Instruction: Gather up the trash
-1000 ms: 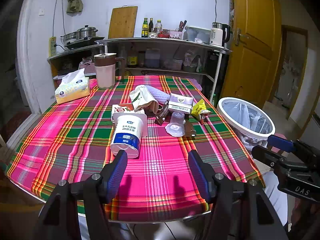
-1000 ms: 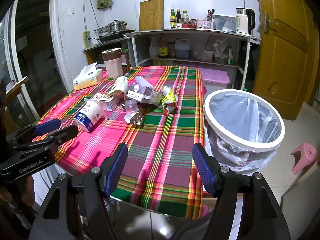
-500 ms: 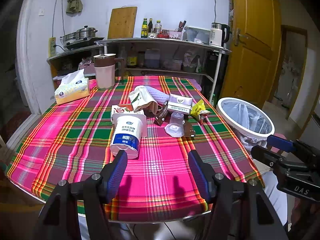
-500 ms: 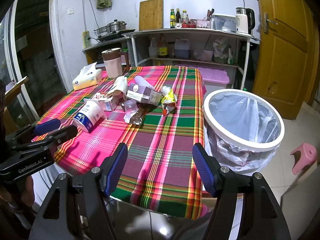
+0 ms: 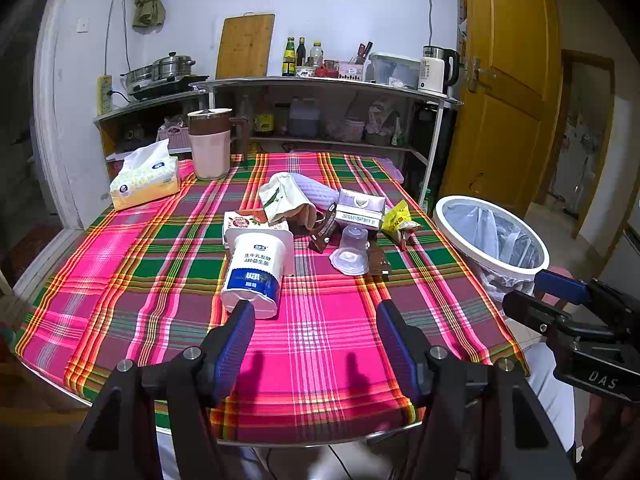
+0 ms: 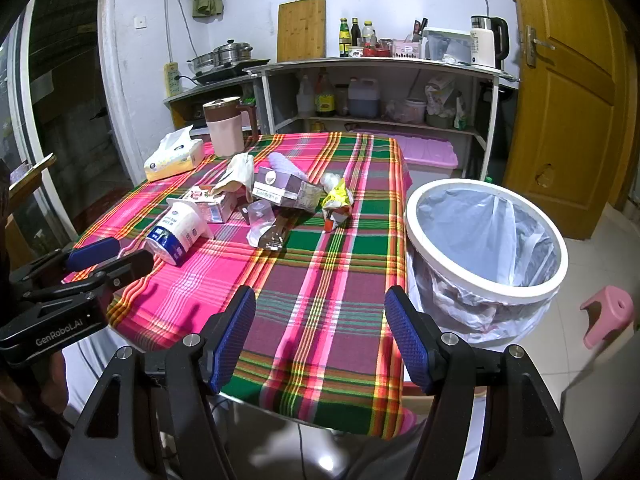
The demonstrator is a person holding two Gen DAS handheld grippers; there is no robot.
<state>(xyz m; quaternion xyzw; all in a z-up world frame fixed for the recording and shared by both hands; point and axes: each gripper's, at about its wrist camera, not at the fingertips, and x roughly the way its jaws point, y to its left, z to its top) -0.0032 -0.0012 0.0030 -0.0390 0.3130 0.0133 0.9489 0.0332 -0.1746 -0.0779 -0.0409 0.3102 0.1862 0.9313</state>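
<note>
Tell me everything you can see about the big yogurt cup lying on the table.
The yogurt cup is a large white tub, plastic by the look of it, with a blue band and printed text on its side. It lies tipped over on the plaid tablecloth, base toward the cameras, wide square-rimmed mouth toward the small red-and-white carton behind it, which it seems to touch. It is the nearest piece in the litter pile. Nothing grips it.

Left hand-held gripper [image 5: 314, 342] tilted downward, jaws apart, empty; right hand-held gripper [image 6: 322, 334] likewise
</note>
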